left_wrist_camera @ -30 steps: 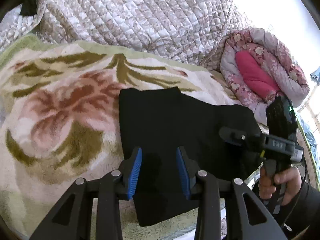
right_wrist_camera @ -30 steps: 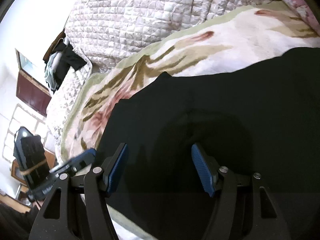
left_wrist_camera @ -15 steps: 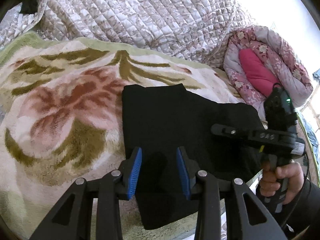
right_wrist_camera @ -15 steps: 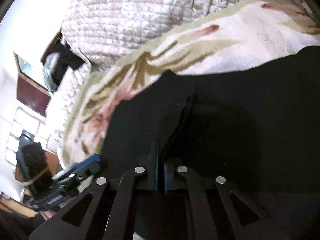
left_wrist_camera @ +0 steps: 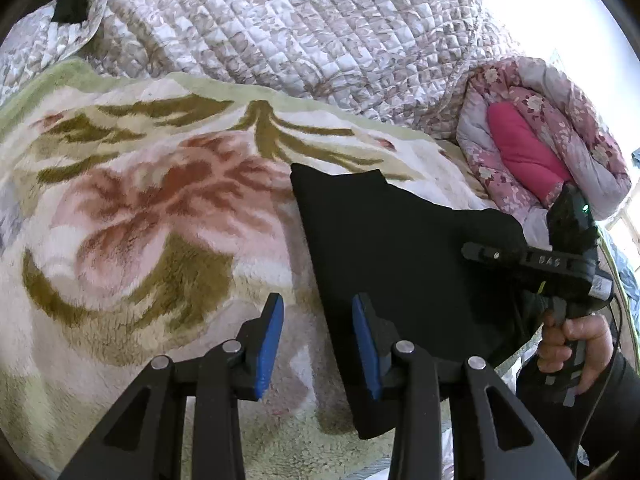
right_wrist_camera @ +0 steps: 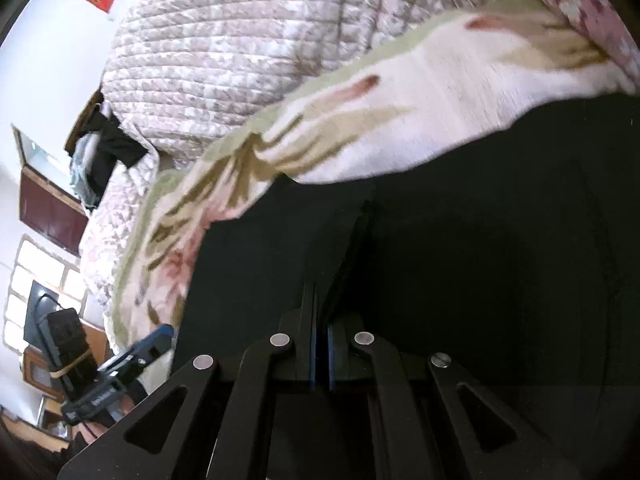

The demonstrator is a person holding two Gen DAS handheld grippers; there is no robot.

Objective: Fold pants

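Floral blanket (left_wrist_camera: pixel 132 240) supported black pants (left_wrist_camera: pixel 404 264), long axis running rightward from the half-open, empty left gripper (left_wrist_camera: pixel 318 340); the right gripper (right_wrist_camera: pixel 320 356), nearer, had clamped a fabric ridge ahead.

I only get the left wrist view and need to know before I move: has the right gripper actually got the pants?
Observer: Yes, the right wrist view shows the right gripper shut on a pinched ridge of the black pants.
Operator: Where does it run?
Observer: Ahead from the gripper, towards the pants' far edge at the floral blanket.
Operator: Is my left gripper visible there?
Observer: The left gripper sits low at left, beside the pants' edge.
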